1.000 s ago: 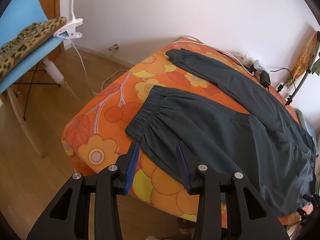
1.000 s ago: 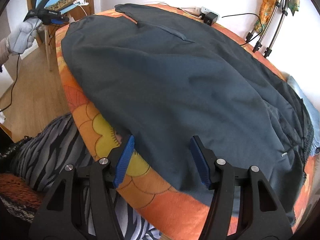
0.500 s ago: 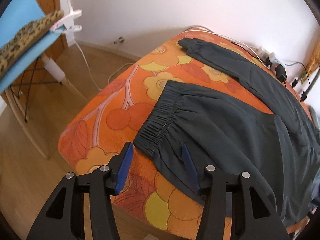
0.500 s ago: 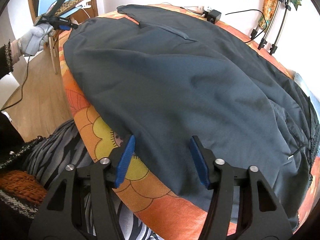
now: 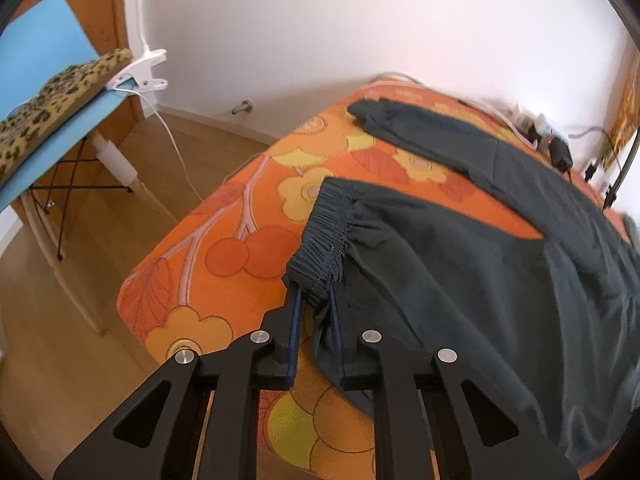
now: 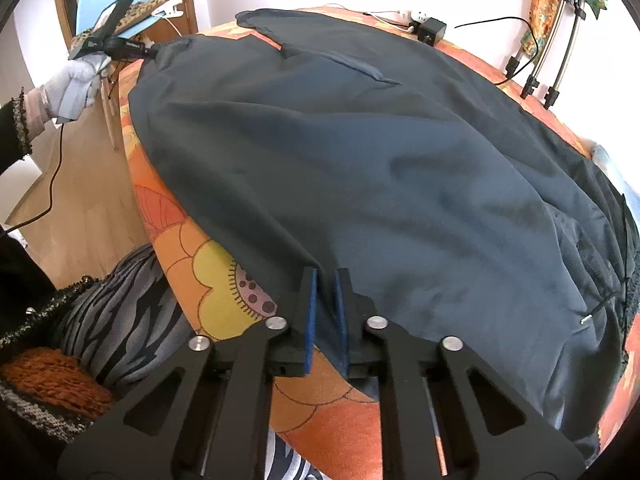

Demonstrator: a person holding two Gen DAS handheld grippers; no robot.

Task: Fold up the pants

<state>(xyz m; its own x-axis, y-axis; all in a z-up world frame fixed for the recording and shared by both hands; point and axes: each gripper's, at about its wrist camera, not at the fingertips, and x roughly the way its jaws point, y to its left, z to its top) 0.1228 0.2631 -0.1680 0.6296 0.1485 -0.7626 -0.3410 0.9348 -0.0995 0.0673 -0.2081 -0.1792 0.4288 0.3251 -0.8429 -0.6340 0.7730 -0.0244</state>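
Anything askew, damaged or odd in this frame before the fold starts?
Nothing stands out. The dark pants lie spread on the orange flowered bed, legs apart. The left claw pinches the near leg's cuff; the right claw pinches the near edge.

No text can be read here. The far left tool [image 6: 150, 51], seen from the right wrist, bears small pale lettering and a logo on its black body, too blurred to make out.
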